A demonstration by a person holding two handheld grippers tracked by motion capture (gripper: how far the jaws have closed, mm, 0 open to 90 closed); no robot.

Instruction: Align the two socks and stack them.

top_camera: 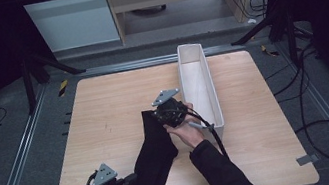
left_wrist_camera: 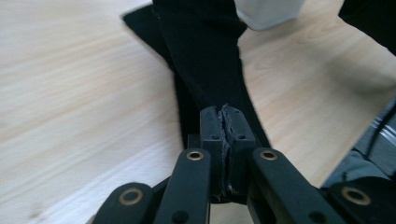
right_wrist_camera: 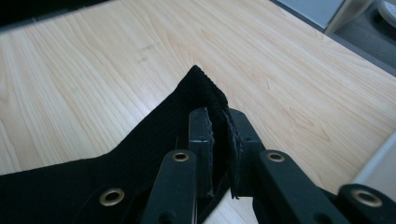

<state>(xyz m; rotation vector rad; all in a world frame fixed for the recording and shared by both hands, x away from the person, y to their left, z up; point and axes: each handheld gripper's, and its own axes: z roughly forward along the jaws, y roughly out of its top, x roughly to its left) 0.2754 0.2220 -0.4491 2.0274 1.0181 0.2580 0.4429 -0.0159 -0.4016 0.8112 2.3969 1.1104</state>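
While the left gripper [top_camera: 126, 182] sits at the near edge of the bench [top_camera: 108, 132], its jaws are pressed together on one end of a black sock [top_camera: 155, 155], the fabric pinched flat between the pads in the left gripper view. The right gripper [top_camera: 160, 114] has the sock's other end: in the right gripper view its jaws stand nearly closed on a ribbed corner of the cloth [right_wrist_camera: 205, 93], which pokes up just past the jaw tips. Between the two pairs of jaws the sock hangs stretched, its middle sagging toward the bench. Just beside the right gripper, on the side away from the left one, a long white tray [top_camera: 214, 99] lies on the bench.
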